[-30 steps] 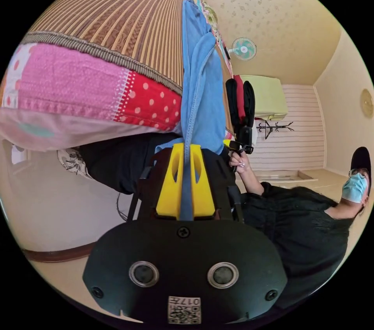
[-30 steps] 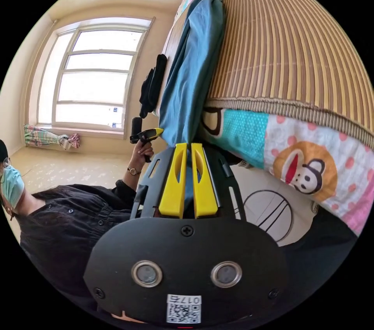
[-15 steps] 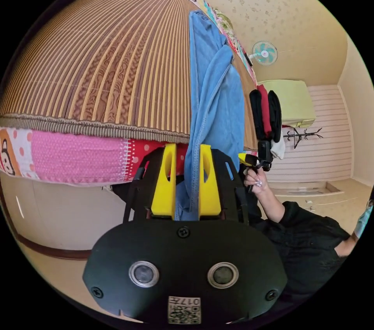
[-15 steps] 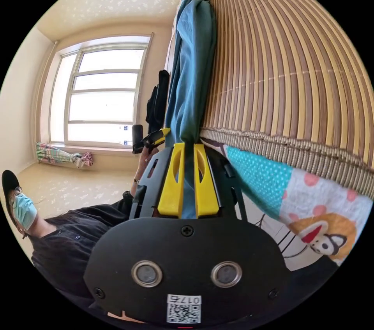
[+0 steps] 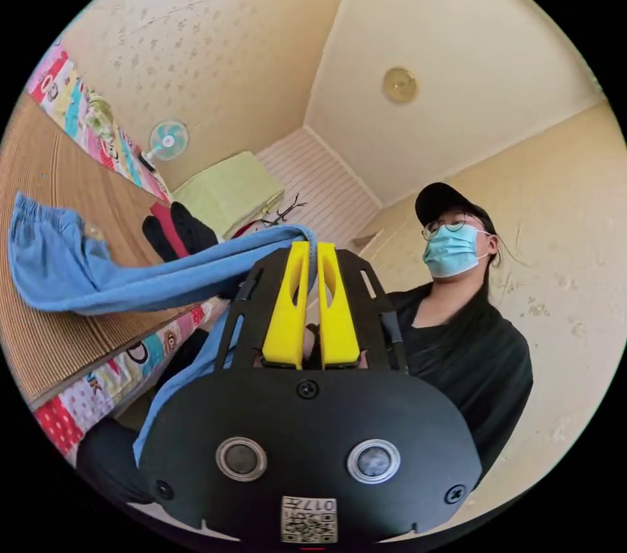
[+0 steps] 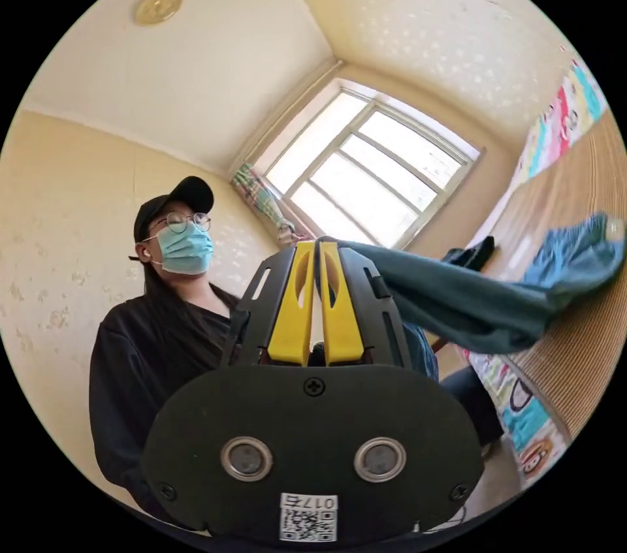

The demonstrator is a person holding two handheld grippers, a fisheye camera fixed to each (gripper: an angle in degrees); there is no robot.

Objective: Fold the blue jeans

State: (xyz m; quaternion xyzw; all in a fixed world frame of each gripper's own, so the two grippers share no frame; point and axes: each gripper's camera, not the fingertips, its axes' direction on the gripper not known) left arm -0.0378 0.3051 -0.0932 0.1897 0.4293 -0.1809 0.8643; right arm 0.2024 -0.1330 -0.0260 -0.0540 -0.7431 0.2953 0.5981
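The blue jeans stretch from the striped bamboo mat on the bed up into my left gripper, whose yellow jaws are shut on the cloth at their tips. Part of the denim hangs down past the gripper's left side. In the right gripper view the jeans run from the mat up to my right gripper, which is shut on the fabric too. Both grippers are lifted and tilted back, facing the ceiling and the person. The elastic waistband end still rests on the mat.
A person in black stands behind both grippers. Dark clothes lie on the mat's far side. A patchwork quilt hangs off the bed edge. A fan and coat rack stand by the wall; a window lies opposite.
Both grippers have lifted and swung back, pulling the gripped ends of the jeans up off the bed edge. The left jaws, apart half a second ago, now pinch the cloth.
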